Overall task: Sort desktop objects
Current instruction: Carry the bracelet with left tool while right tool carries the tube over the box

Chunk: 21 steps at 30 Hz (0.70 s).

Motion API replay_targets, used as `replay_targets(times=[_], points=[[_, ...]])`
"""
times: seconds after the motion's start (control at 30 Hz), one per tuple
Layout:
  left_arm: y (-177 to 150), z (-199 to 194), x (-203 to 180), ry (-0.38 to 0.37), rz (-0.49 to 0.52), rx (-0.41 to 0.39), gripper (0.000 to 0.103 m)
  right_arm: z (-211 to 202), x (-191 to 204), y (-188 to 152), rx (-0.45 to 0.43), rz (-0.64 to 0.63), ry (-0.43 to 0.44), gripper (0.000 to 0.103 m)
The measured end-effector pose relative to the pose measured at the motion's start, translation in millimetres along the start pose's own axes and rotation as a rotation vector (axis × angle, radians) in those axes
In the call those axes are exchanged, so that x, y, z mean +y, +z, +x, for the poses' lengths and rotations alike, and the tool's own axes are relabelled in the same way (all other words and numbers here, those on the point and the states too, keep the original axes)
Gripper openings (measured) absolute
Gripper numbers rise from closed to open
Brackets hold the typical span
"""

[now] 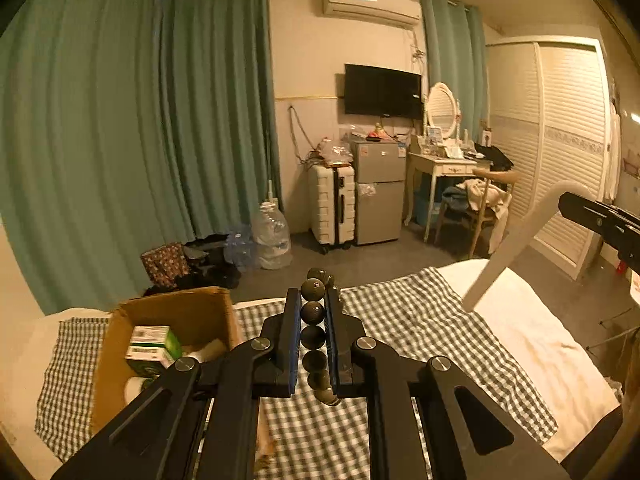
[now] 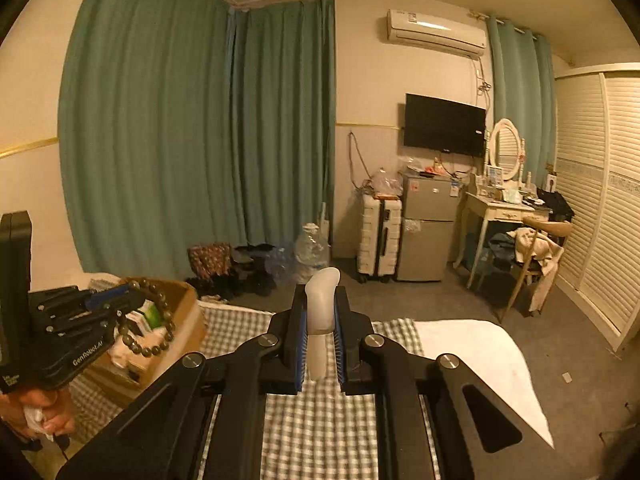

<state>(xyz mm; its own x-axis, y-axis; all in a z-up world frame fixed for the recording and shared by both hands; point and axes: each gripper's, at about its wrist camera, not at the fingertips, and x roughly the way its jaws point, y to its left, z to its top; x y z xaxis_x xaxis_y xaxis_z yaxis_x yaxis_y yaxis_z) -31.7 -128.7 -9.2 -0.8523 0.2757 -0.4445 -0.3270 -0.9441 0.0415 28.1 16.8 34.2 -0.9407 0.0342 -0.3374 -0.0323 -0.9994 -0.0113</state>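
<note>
My left gripper is shut on a bracelet of dark round beads, which runs along the gap between its blue pads. Below and to its left stands an open cardboard box with green-and-white packets inside. My right gripper is shut on a long white curved piece, shaped like a shoehorn, whose bent tip sticks out past the fingers. In the right wrist view the left gripper hangs over the box with the bracelet dangling from it. The right gripper and its white piece show at the right of the left wrist view.
A green checked cloth lies over a white sheet beneath both grippers. A hand grips the left tool's handle. Further back stand water bottles, a suitcase, a small fridge, a dressing table and a chair.
</note>
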Motion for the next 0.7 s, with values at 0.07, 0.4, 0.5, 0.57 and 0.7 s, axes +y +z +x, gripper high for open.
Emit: replay_targets(times=[0.07,0.4,0.5,0.57,0.7], points=[[4,-2,14,0.017,-0.008,0.0,0.01,1,16,8,-0.015,-0.012,0.014,0.011],[8,5,84,0.069,-0.045,0.032,0.01,27,87,34,-0.033,-0.049,0.12,0.011],[2,9,108,0.076,-0.083,0.039,0.01,41,108,37,-0.018,-0.054,0.165,0.011],[-5,11,125,0.089,-0.095,0.048,0.01,50,126,37,-0.018,-0.078,0.178,0.011],[-15,24,155,0.105,-0.127,0.084,0.01,74,162,32,-0.006,-0.087,0.225,0.011]])
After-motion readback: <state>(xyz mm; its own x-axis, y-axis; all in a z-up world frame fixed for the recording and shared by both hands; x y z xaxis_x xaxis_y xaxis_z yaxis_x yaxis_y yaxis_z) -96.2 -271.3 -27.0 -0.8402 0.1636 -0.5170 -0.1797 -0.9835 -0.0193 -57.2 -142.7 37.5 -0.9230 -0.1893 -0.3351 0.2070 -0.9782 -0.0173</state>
